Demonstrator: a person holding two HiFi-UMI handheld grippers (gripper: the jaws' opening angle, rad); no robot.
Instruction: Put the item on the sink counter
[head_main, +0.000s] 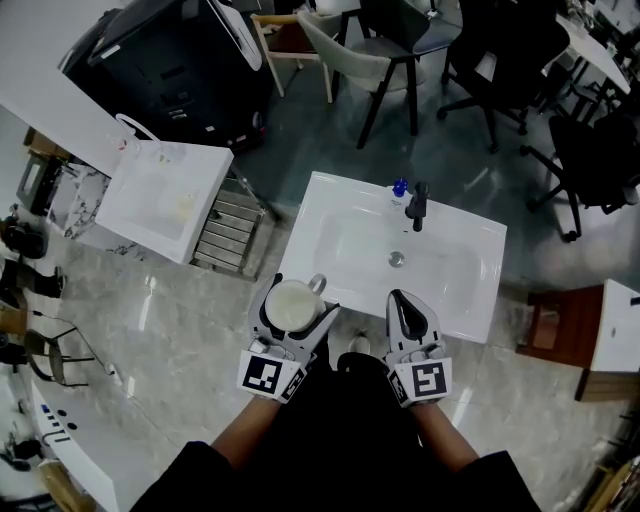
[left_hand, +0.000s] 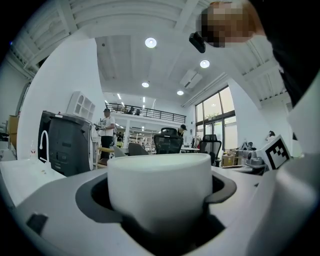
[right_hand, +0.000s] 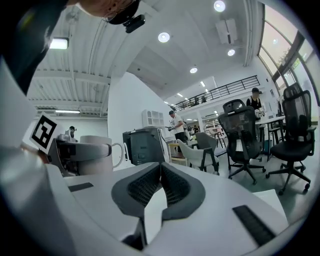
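Left tongs (head_main: 297, 304) clamp the mug (left_hand: 160, 186) upright by the counter's (head_main: 322, 196) near-left corner, apparently for setting down, while right tongs (head_main: 399, 299) idle, pressed together, empty.

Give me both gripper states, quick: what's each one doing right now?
Left gripper: closed on the white mug.
Right gripper: closed, with nothing between its jaws.
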